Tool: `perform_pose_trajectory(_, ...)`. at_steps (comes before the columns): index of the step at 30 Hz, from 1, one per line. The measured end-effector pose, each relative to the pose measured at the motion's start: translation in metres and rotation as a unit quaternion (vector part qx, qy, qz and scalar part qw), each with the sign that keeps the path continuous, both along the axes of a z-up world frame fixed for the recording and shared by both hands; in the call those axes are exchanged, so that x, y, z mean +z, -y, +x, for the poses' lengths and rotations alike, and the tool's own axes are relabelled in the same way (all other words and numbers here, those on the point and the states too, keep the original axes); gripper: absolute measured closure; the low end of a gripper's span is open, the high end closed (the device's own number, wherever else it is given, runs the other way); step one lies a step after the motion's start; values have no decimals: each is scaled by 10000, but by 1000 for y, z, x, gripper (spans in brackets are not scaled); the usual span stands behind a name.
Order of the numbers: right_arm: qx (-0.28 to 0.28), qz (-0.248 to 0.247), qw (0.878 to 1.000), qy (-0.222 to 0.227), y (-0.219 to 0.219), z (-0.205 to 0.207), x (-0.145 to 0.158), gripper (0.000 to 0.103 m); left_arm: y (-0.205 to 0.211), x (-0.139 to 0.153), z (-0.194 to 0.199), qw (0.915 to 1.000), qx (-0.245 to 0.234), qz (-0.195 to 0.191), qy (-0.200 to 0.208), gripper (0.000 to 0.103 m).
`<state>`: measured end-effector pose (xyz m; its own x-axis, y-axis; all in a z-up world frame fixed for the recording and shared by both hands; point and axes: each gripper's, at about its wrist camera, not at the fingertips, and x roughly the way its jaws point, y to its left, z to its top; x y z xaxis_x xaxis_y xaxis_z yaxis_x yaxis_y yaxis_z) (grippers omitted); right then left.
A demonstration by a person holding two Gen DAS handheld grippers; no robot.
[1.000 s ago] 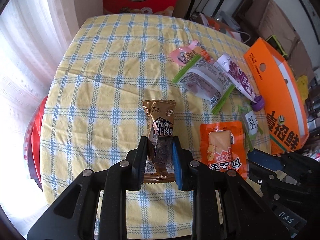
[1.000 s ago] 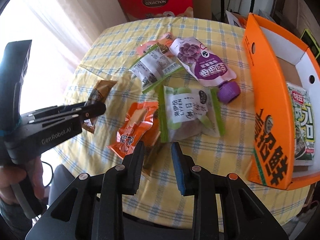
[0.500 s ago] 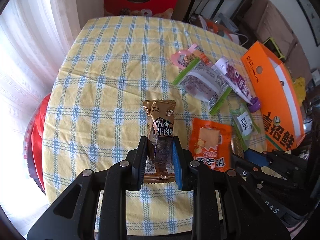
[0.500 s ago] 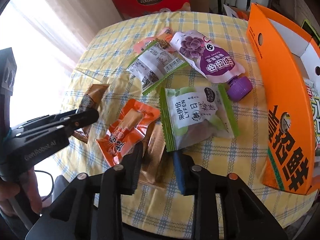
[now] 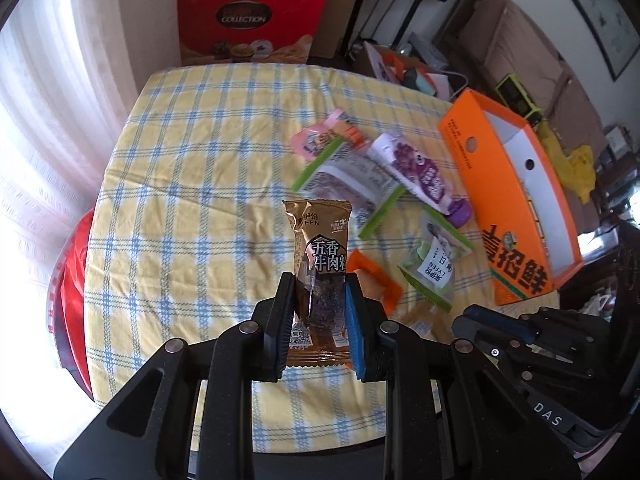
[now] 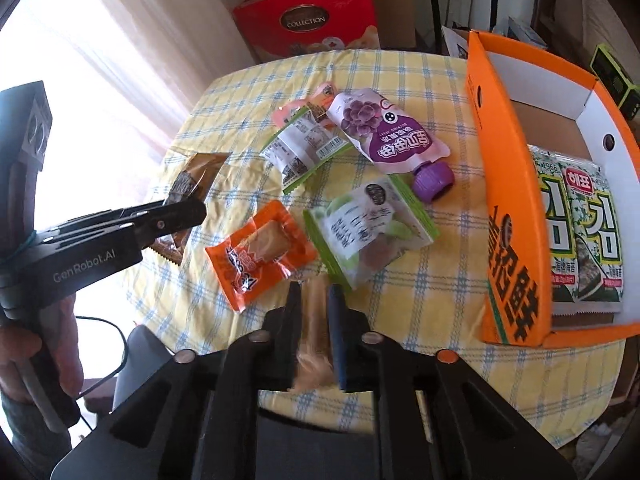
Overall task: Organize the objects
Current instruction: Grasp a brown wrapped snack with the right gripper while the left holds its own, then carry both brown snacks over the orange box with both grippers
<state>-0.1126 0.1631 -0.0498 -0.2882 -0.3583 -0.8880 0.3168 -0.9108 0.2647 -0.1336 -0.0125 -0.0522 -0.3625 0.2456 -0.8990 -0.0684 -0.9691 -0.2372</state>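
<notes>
left gripper [image 5: 316,312] pinching brown packet [image 5: 318,264] | right gripper [image 6: 314,312] pinching tan packet [image 6: 314,344] — tablecloth [image 5: 192,200] bare leftward

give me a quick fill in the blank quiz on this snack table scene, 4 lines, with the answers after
1. The left gripper is shut on a ____ snack packet.
2. The jelly pouch has a ____ cap.
3. Two seaweed packs lie inside the ____ box.
4. The tablecloth is yellow with a blue ____ pattern.

Answers: brown; purple; orange; checked
</notes>
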Motion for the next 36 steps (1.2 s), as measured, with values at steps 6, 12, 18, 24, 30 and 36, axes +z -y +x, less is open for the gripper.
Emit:
perform_pose_trajectory(6,31,165,9996,239,0,1,-11,79,-3,-2,3,10000,-36,-48,26,81)
perform_pose_trajectory(12,212,550,9980,246,12,5,-29,55,-4,-3,5,10000,-57,-34,52,81)
perform_pose_trajectory(18,426,768,9961,-5,19,10,-32,82,-4,1,5,10000,-61,5,20,81)
perform_pose_trajectory(24,411,531,9976,-173,12,13,-14,82,-7,7,6,9999,-93,82,11,81)
perform_pose_trajectory(30,325,175,9989,-303,7,8,16,82,-15,18,9,9998,-182,102,-73,81)
perform_pose_trajectory(36,147,9,9985,-522,-7,2,46,82,-32,35,5,9994,-278,116,-193,81)
